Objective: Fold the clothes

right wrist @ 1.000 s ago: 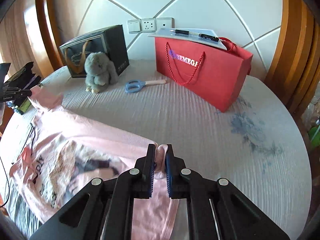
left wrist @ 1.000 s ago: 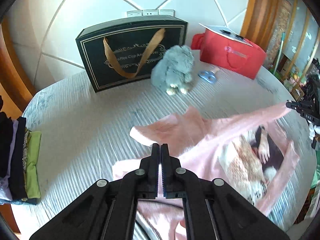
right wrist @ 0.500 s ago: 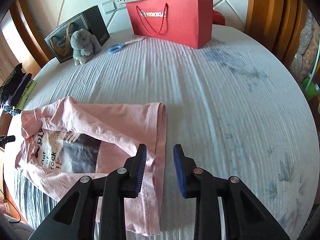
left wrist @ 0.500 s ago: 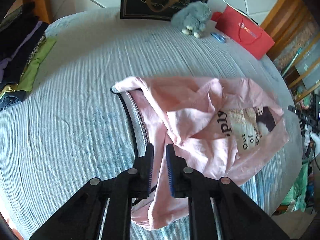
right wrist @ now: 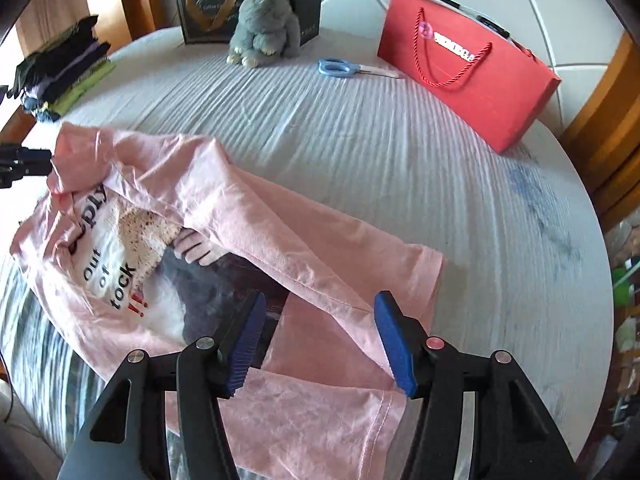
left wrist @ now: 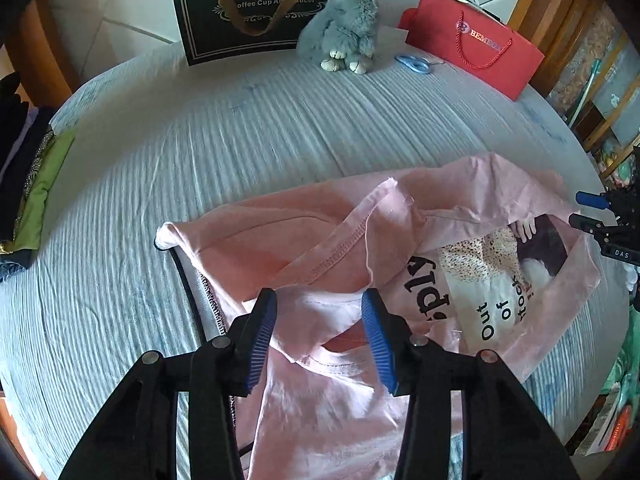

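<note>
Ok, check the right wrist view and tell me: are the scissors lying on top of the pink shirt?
No. The scissors lie on the bare bedcover near the red bag, well apart from the pink shirt.

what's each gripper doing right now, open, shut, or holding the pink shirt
Left gripper: jaws opening, above the pink shirt, pads not pressing on it.
Right gripper: jaws opening, above the shirt, nothing held.

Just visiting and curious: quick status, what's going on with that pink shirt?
Left gripper and right gripper: jaws opening, gripping nothing. Pink shirt lies crumpled on the table. Nothing in the way.
</note>
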`<state>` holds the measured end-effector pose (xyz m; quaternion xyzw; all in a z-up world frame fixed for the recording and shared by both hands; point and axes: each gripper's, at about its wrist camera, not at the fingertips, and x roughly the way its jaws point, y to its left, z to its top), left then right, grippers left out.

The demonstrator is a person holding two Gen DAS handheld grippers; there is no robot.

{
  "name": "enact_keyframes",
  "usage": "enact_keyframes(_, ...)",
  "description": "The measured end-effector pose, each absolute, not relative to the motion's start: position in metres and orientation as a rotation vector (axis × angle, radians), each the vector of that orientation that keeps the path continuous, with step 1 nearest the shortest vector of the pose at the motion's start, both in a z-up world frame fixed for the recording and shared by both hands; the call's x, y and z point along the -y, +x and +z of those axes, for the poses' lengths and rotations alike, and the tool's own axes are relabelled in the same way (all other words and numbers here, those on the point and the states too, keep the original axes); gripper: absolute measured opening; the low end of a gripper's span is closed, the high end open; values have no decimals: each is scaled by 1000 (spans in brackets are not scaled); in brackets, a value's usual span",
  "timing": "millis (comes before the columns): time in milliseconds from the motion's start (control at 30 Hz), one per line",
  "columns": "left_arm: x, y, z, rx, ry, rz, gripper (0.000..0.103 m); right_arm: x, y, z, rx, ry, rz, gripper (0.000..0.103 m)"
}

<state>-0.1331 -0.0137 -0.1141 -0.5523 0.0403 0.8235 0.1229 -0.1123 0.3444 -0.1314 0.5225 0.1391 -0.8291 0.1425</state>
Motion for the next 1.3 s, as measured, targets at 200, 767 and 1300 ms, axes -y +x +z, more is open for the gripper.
enact_keyframes(200, -5, -140, -127, -313, -1635, 2374, 2, -337, -128, -155, -600, 1573, -2346, 10)
enact_keyframes(767, 78, -81, -101, 143, -1728, 2421, 30, -382, -85, -119, -182, 1556, -2448, 44)
enact_keyframes(1300, 41, -125, -112, 68, -1716, 2423, 49, -344, -99, -104, 97, 1523, -2328, 44)
